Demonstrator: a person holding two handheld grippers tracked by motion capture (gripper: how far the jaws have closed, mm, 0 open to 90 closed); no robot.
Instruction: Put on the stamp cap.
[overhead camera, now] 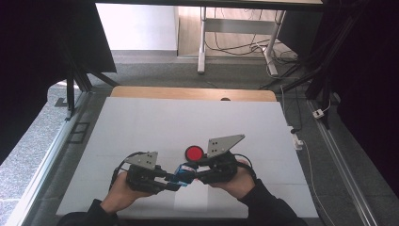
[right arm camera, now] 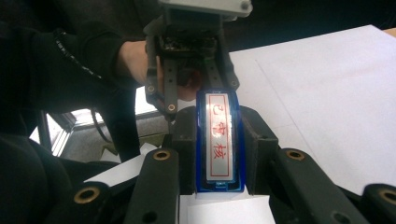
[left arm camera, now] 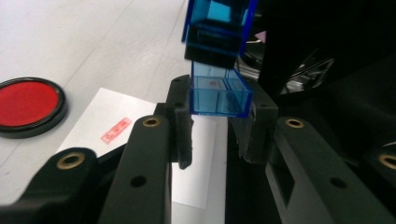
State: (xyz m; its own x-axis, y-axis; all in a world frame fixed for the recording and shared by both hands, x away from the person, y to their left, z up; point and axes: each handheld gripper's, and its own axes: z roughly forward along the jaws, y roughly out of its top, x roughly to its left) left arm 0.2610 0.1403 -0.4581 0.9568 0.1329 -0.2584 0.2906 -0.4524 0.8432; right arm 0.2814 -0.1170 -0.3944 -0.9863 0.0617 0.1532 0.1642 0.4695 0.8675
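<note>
Near the front edge of the white surface (overhead camera: pixel 141 122), both grippers meet tip to tip over a blue stamp (overhead camera: pixel 182 175).

Left gripper (overhead camera: pixel 170 181): jaws closed on a clear blue plastic block (left arm camera: pixel 218 93), the stamp's end, pads pressing its two sides. Held just above the surface.

Right gripper (overhead camera: pixel 192 173): jaws clamped on the stamp body (right arm camera: pixel 218 140), one pad each side. Face with red characters in a red frame is turned toward this gripper's camera, long axis running away from it. Left gripper (right arm camera: pixel 194 100) sits at the far end of the stamp in the right gripper view, the person's hand (right arm camera: pixel 133 60) behind it.

Red ink pad (overhead camera: pixel 194 152), round with a black rim, lies open on the surface just beyond the grippers, apart from them.

White paper slip (left arm camera: pixel 130 135) with a small red stamped mark (left arm camera: pixel 115 130) lies flat under the left gripper, beside the ink pad (left arm camera: pixel 28 105), not touching it.
</note>
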